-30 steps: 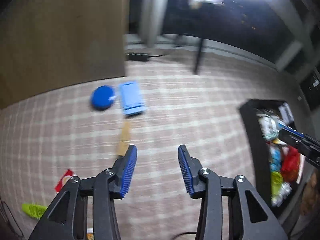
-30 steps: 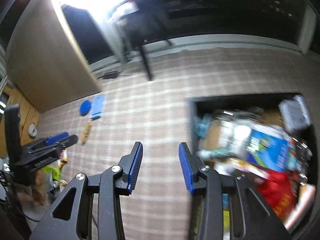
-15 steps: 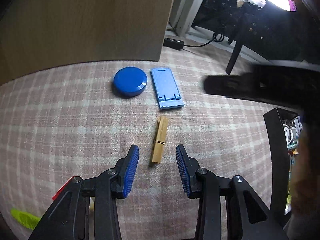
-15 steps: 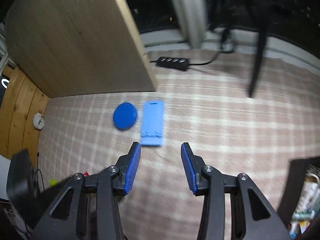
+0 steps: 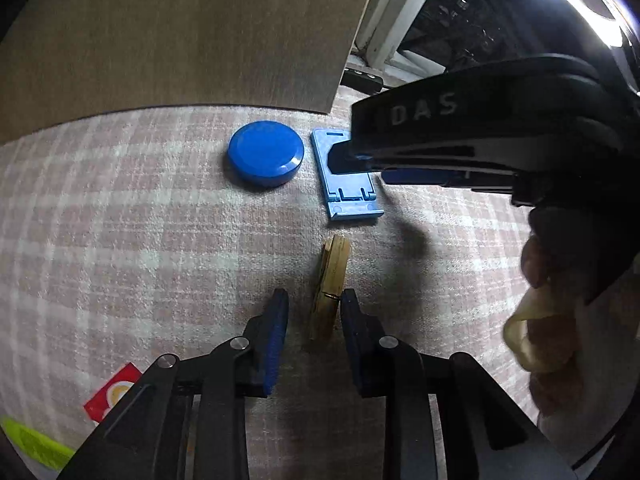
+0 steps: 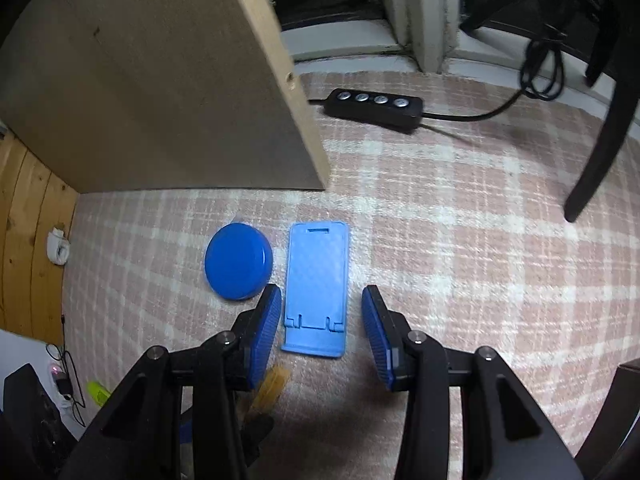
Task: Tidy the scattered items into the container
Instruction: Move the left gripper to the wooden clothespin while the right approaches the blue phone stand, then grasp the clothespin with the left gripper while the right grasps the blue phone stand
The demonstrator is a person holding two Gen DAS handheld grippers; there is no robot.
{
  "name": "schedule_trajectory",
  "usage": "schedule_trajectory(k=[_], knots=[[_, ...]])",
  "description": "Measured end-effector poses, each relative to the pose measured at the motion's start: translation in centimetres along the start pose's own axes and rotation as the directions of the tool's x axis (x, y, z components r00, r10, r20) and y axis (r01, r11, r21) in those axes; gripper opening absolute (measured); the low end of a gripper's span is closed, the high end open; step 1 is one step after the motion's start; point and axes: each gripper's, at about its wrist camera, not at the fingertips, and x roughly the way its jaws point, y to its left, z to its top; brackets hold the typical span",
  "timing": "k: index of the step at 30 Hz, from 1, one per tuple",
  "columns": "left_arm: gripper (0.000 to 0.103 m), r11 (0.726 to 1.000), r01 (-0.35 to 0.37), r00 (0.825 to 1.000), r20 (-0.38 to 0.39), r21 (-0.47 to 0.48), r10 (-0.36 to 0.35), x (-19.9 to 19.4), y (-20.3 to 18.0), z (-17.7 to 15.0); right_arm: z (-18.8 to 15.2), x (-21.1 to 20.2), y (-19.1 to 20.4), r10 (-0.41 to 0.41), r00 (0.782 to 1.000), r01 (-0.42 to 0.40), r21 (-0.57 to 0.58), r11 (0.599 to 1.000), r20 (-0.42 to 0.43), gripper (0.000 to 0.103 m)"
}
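A wooden clothespin (image 5: 331,280) lies on the checked carpet between the open jaws of my left gripper (image 5: 314,304), close to the right finger. A light blue phone stand (image 6: 318,284) lies flat between the open jaws of my right gripper (image 6: 320,316); it also shows in the left wrist view (image 5: 348,184), partly under the right gripper body. A round blue lid (image 6: 239,266) lies just left of the stand and shows in the left wrist view too (image 5: 266,153). The clothespin shows blurred low in the right wrist view (image 6: 272,390). The container is out of view.
A wooden panel (image 6: 160,80) stands behind the lid. A black power strip (image 6: 374,108) with its cable lies by the wall, and a dark chair leg (image 6: 596,160) at the right. A red packet (image 5: 114,392) and a green item (image 5: 36,446) lie lower left.
Both grippers have moved down and forward to the floor items. The left now straddles the clothespin; the right has come from the container to straddle the phone stand.
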Motion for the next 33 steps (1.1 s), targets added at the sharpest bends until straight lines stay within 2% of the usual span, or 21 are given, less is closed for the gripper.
schedule_trajectory(k=[7, 13, 15, 16, 20, 27, 33], knots=[[0.021, 1.0, 0.001, 1.0, 0.021, -0.006, -0.001, 0.2, -0.5, -0.4, 0.2, 0.9, 1.7, -0.092, 0.996, 0.093, -0.07, 0.993, 0.024, 0.042], [0.016, 0.999, -0.047, 0.997, 0.062, -0.002, 0.047, 0.3, -1.1, -1.1, -0.3, 1.2, 2.9, -0.174, 0.983, 0.181, -0.153, 0.971, 0.056, 0.041], [0.012, 0.998, -0.065, 0.995, 0.07, 0.011, 0.064, 0.2, -1.3, -1.4, -0.3, 1.1, 2.7, -0.165, 0.985, 0.171, -0.15, 0.974, 0.053, 0.04], [0.011, 0.997, -0.076, 0.994, 0.075, 0.02, 0.075, 0.2, -1.5, -1.7, -0.3, 1.0, 2.5, -0.162, 0.986, 0.167, -0.147, 0.975, 0.048, 0.036], [0.011, 0.996, -0.081, 0.994, 0.079, 0.034, 0.078, 0.0, -1.6, -2.4, -0.5, 0.6, 1.5, -0.153, 0.988, 0.156, -0.135, 0.978, 0.035, 0.034], [0.011, 0.999, -0.039, 0.998, 0.04, -0.004, 0.039, -0.7, -0.6, -2.5, -1.6, -1.1, -0.9, -0.117, 0.992, 0.12, -0.052, 0.991, 0.051, 0.033], [0.011, 1.0, -0.019, 0.998, 0.054, 0.009, 0.018, -2.8, -0.8, -2.2, -2.9, -5.1, -3.7, -0.087, 0.991, 0.086, 0.008, 0.996, 0.106, 0.033]])
